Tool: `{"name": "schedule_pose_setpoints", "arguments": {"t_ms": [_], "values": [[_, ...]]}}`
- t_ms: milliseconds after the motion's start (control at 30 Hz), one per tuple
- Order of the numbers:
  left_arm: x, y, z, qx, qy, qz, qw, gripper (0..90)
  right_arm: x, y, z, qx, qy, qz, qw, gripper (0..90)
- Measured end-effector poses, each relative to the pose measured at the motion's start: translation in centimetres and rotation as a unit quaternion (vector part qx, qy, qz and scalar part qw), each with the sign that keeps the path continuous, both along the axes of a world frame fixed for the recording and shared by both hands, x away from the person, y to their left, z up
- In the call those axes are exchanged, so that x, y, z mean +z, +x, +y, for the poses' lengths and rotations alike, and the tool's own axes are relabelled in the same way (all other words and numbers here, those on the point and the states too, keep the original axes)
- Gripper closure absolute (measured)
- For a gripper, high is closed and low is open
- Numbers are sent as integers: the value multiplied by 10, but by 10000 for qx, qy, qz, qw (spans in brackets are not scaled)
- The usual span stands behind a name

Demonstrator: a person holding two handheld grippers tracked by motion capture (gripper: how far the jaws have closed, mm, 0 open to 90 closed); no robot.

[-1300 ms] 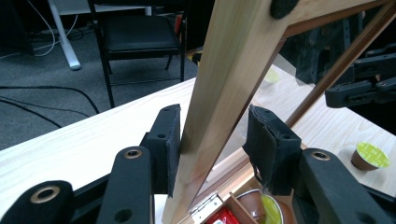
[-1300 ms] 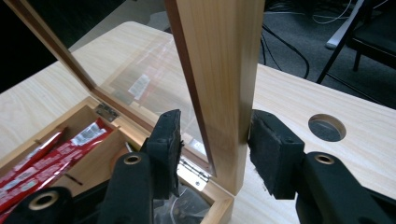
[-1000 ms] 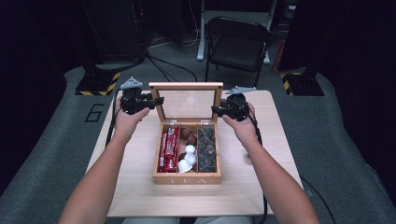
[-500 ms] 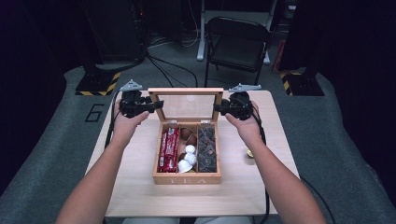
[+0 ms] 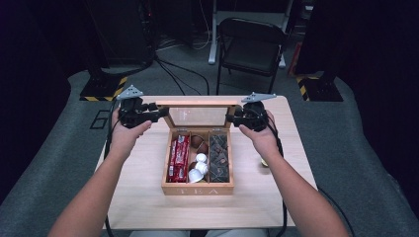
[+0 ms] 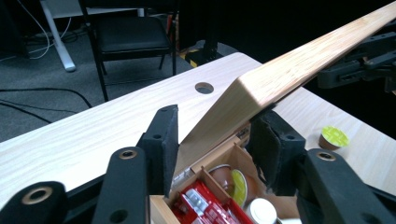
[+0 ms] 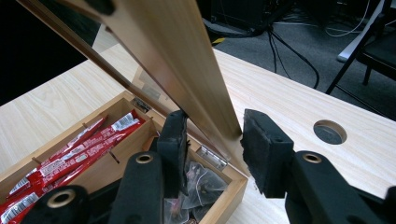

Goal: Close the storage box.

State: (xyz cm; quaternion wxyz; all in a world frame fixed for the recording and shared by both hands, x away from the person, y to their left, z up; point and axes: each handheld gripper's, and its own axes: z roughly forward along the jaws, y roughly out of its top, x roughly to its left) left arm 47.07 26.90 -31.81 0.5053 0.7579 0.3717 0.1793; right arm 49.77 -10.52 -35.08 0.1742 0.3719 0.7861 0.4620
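Both claws, left [image 5: 160,112] and right [image 5: 231,118], have raised the tea box's lid [image 5: 198,115] upright; each now grips one lid edge.

Table [image 5: 138,197] was lit evenly from overhead; surroundings stayed dark. High view was soft. Lid [image 7: 187,60] showed mild glare.

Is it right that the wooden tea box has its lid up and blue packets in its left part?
Not quite. The tea box does have its lid up, but the packets in its left part are red, as the high view shows.
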Motion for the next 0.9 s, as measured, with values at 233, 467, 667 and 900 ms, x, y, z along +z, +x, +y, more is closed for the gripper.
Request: {"name": "schedule_pose_setpoints", "arguments": {"t_ms": [233, 467, 667, 900], "values": [[0, -12, 0, -24, 155, 4, 9999, 553, -3, -8, 0, 27, -13, 35, 10000, 596], [-6, -22, 1, -113, 166, -1, 9998, 556, -5, -17, -2, 75, 35, 7, 10000, 572], [-11, -32, 1, -165, 245, -21, 9996, 555, -3, -28, -5, 168, 41, -45, 9998, 551], [-19, -44, 1, -169, 251, 0, 9995, 550, 0, -50, -7, 236, 136, -215, 9994, 550]]}}
